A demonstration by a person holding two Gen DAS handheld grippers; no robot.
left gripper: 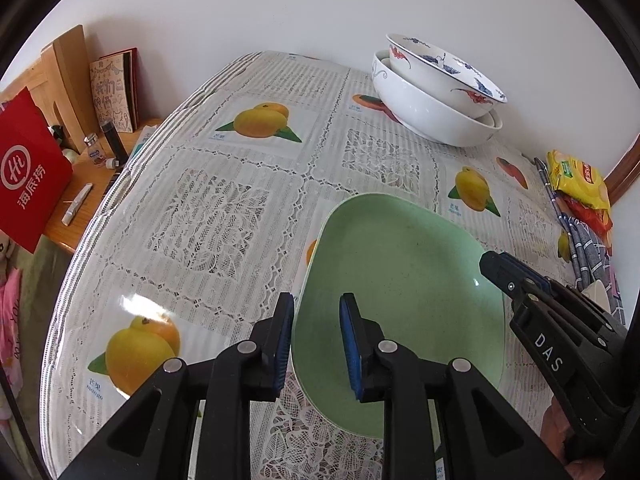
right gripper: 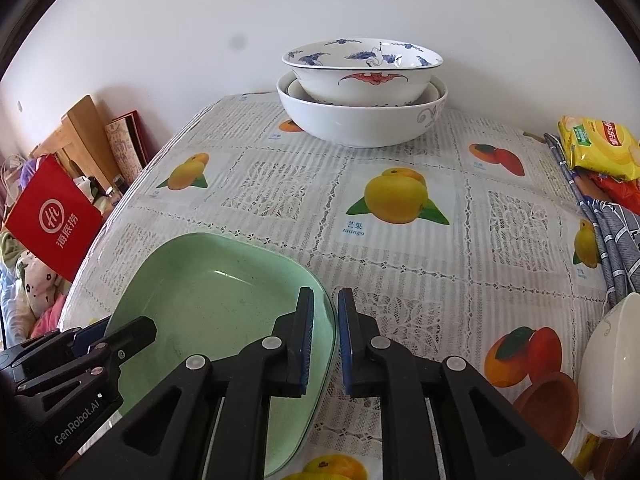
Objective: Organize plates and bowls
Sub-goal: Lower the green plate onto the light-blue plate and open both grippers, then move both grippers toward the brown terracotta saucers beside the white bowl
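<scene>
A green squarish plate (left gripper: 404, 304) lies on the fruit-print tablecloth, also in the right wrist view (right gripper: 216, 312). My left gripper (left gripper: 316, 346) straddles the plate's left rim, jaws apart around it with a gap. My right gripper (right gripper: 325, 340) straddles the plate's right rim, jaws narrowly apart; it also shows in the left wrist view (left gripper: 504, 270). At the back by the wall, a blue-and-red patterned bowl (right gripper: 362, 70) sits nested in a large white bowl (right gripper: 360, 120); the stack also shows in the left wrist view (left gripper: 436, 88).
A white bowl (right gripper: 612, 364) lies tilted at the right edge beside a brown dish (right gripper: 550, 404). Yellow snack bags (right gripper: 600, 146) and a grey checked cloth (right gripper: 616, 236) lie along the right side. A red bag (right gripper: 56, 220) and books (left gripper: 116, 88) stand left of the table.
</scene>
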